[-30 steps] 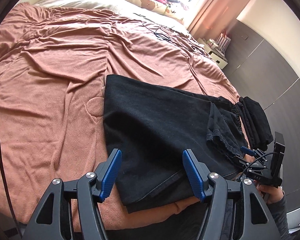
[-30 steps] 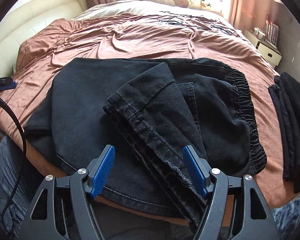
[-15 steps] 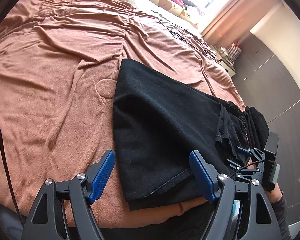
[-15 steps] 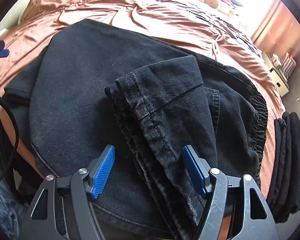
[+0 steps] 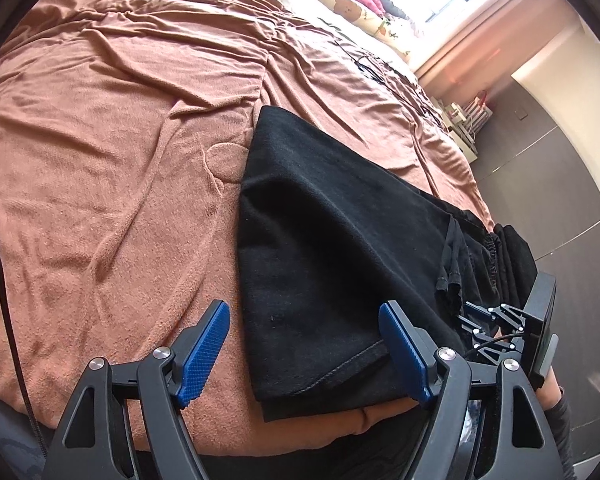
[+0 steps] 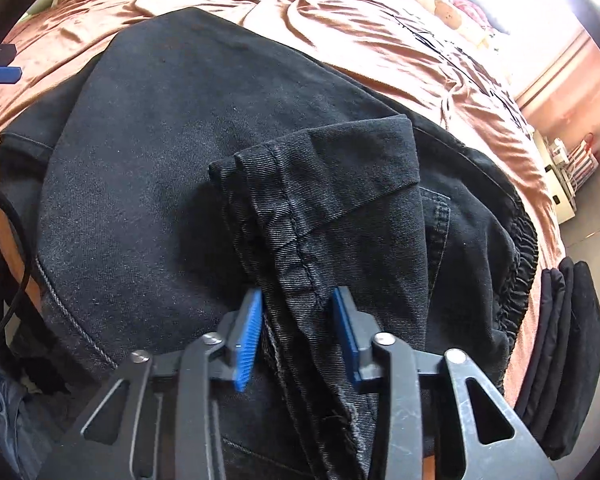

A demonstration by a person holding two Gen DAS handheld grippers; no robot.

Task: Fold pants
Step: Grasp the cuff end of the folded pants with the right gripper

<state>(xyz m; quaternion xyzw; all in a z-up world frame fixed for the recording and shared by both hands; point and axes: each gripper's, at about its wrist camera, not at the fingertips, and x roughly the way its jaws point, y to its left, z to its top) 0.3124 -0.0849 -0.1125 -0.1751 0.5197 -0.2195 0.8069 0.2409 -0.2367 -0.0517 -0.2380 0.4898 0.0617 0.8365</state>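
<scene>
With the left gripper (image 5: 304, 354) spread wide, the right gripper (image 6: 297, 334), closing on the pants (image 6: 172, 168) hem layers, may pinch only some, spoiling the fold.

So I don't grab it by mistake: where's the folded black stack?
Right wrist view, far right: folded black stack on the bed's edge, beside the pants' elastic waistband.

I see the black denim pants (image 6: 172, 184) folded flat on the bed, hem ends (image 6: 320, 216) stacked on top, elastic waistband toward three o'clock.
</scene>
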